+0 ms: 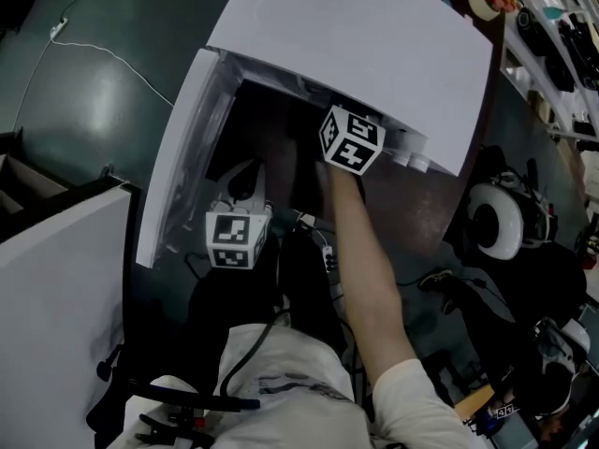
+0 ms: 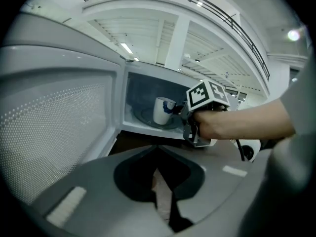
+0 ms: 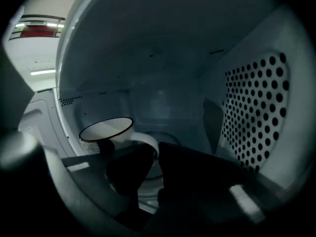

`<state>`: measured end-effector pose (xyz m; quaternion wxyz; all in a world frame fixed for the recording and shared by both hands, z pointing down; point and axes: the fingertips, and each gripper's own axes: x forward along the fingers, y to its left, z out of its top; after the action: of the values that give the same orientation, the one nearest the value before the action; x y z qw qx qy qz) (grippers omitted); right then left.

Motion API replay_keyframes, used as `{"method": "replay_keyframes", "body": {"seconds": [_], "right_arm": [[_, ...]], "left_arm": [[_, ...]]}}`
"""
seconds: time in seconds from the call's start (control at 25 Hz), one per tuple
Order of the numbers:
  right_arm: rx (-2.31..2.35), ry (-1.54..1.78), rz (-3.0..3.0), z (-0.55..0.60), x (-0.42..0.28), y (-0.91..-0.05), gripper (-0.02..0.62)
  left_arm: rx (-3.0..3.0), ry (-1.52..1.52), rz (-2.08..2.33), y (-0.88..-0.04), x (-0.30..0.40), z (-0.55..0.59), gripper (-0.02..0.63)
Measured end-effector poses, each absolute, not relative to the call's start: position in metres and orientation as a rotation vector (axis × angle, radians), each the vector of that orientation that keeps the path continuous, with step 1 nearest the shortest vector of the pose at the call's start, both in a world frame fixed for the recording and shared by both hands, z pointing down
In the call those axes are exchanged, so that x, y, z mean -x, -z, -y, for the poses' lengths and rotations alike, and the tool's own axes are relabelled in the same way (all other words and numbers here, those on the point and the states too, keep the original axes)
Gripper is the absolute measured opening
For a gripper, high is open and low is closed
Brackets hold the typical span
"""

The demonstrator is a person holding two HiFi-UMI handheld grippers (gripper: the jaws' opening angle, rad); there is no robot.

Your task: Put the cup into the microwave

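Right tongs [image 3: 154,151] reach into the open microwave [image 2: 143,90], clamped on the handle of the white cup [image 2: 161,111], which is upright inside over the glass tray [image 2: 147,118], while the left tongs [image 2: 157,151], together and empty, hang outside near the door [image 2: 59,127].

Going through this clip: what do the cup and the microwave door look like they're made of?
The cup is glossy white with a thin dark rim, so it looks like enamelled metal or glazed ceramic; I can't tell which. The microwave door has a smooth white frame, likely painted metal or plastic, around a window with a finely dotted screen, probably perforated metal.
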<state>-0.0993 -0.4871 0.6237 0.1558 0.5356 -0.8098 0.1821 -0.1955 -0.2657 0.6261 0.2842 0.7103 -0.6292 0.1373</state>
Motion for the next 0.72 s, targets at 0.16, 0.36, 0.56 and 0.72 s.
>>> {"method": "replay_keyframes", "body": {"seconds": [0.16,0.36,0.56,0.72], "right_arm": [[-1.603,-0.530,2.313,0.501,0.100,-0.626,0.041],[-1.635,-0.519,2.300,0.512,0.104,-0.631,0.041],[-1.688,-0.470,2.270,0.517,0.097,-0.628,0.041],[-1.675,-0.414,2.267,0.515,0.097,-0.629,0.046]], "left_arm": [[-1.890,-0.380,1.680,-0.628,0.197,0.258,-0.003],[-1.876,-0.395,1.676,-0.634,0.198,0.250,-0.002],[-1.879,-0.399,1.674,-0.639,0.196,0.246,-0.002],[-1.872,-0.398,1.660,-0.641,0.193,0.242,-0.003]]}}
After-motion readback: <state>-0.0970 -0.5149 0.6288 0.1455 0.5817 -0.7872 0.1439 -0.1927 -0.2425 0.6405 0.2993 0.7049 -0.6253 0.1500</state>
